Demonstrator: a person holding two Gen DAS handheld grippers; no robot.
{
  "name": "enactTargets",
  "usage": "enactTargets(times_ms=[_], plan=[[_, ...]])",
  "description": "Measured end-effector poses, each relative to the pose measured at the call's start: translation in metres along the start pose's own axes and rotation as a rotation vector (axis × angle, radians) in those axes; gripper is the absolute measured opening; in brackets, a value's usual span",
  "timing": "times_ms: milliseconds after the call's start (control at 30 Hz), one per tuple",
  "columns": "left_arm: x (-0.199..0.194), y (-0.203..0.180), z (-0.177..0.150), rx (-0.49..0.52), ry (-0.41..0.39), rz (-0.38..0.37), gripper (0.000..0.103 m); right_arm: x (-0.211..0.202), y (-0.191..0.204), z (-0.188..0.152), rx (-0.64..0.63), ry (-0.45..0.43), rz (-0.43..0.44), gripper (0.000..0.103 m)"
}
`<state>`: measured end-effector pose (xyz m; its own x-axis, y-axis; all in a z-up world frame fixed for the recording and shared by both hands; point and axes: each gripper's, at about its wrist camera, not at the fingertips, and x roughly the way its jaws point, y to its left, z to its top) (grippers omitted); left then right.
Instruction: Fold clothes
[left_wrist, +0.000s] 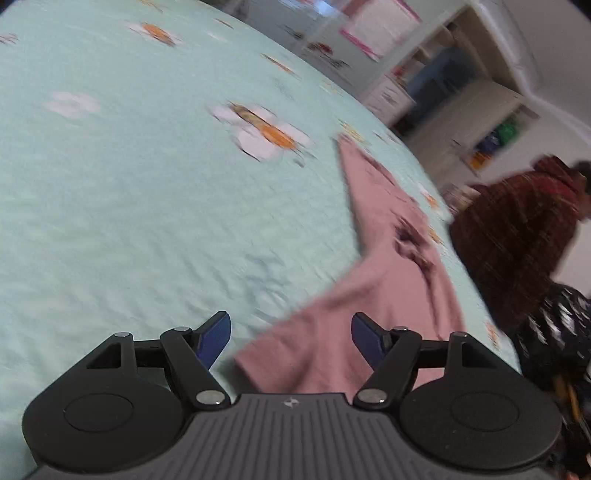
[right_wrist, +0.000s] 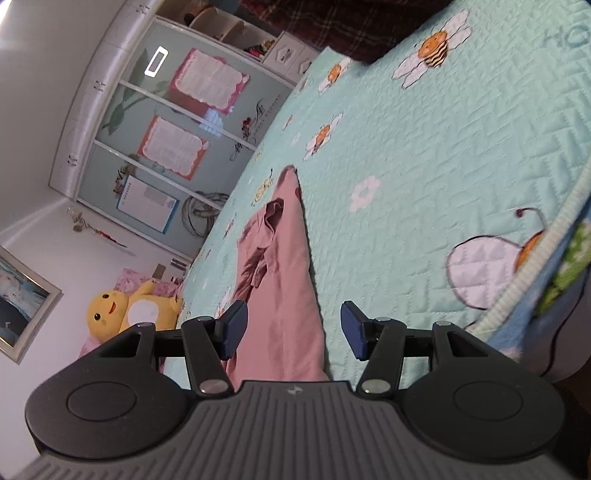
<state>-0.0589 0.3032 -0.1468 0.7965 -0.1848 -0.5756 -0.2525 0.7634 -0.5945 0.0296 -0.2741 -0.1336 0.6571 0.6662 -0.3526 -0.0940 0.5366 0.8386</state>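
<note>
On the mint quilted bed (right_wrist: 424, 229), our left tool (left_wrist: 290, 334) and right tool (right_wrist: 293, 325) gape empty; we should pinch the crumpled pink cotton garment (right_wrist: 284, 280) at twelve o'clock by its edges.

Pretty clearly a kid's bedroom in someone's home. A mint quilted bedspread (right_wrist: 424, 206) with bees and daisies fills most of the frame. At left there's a glass-door wardrobe (right_wrist: 177, 125) with pinned-up papers, and a yellow plush toy (right_wrist: 125, 314) lower left.

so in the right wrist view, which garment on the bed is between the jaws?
The pink garment, lying crumpled on the mint bee-print quilt, runs between the open jaws. The dark red plaid garment sits at the far edge.
</note>
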Motion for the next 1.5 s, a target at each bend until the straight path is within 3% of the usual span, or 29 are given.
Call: enactTargets(times_ms=[33,133,267,433,533,633,733,767,833,900,933,967,1067,1167,1500], plan=[[0.002,-0.007,-0.005,0.036,0.004,0.008,0.069,0.005,0.003,0.000,-0.001,0.005,-0.001,0.057],[0.007,-0.023,-0.017,0.092,0.013,0.019,0.011,0.016,0.009,-0.001,-0.003,0.025,0.007,0.057],[-0.009,-0.075,-0.024,0.199,-0.032,-0.004,0.011,0.022,0.020,-0.006,-0.018,0.045,0.035,0.057],[-0.031,-0.207,-0.055,0.552,-0.051,-0.093,0.010,0.012,0.018,-0.008,-0.007,0.031,0.061,0.057],[-0.016,-0.259,-0.094,0.735,0.030,-0.127,0.011,0.000,0.014,-0.005,0.008,0.003,0.079,0.057],[0.023,-0.268,-0.137,0.840,0.167,-0.091,0.012,-0.017,0.010,-0.001,0.015,-0.028,0.093,0.057],[0.055,-0.241,-0.156,0.789,0.262,0.003,0.012,-0.033,0.003,0.003,0.021,-0.053,0.097,0.057],[0.053,-0.233,-0.153,0.731,0.271,-0.009,0.011,-0.038,0.000,0.004,0.021,-0.062,0.094,0.057],[0.035,-0.229,-0.147,0.710,0.231,-0.049,0.012,-0.047,-0.006,0.005,0.017,-0.080,0.089,0.058],[0.015,-0.234,-0.144,0.748,0.164,-0.054,0.027,-0.053,-0.010,0.006,0.010,-0.090,0.089,0.060],[0.010,-0.236,-0.143,0.770,0.131,-0.036,0.049,-0.052,-0.010,0.006,0.004,-0.086,0.092,0.063],[0.008,-0.234,-0.142,0.787,0.110,-0.010,0.061,-0.050,-0.009,0.005,-0.003,-0.081,0.096,0.063],[0.016,-0.221,-0.138,0.796,0.126,0.047,0.060,-0.030,0.010,-0.005,-0.080,-0.006,0.108,0.063],[0.012,-0.210,-0.139,0.784,0.140,0.045,0.060,-0.005,0.035,-0.021,-0.191,0.094,0.110,0.063],[0.000,-0.192,-0.137,0.745,0.110,0.056,0.061,0.091,0.050,-0.055,-0.232,0.286,-0.007,0.059]])
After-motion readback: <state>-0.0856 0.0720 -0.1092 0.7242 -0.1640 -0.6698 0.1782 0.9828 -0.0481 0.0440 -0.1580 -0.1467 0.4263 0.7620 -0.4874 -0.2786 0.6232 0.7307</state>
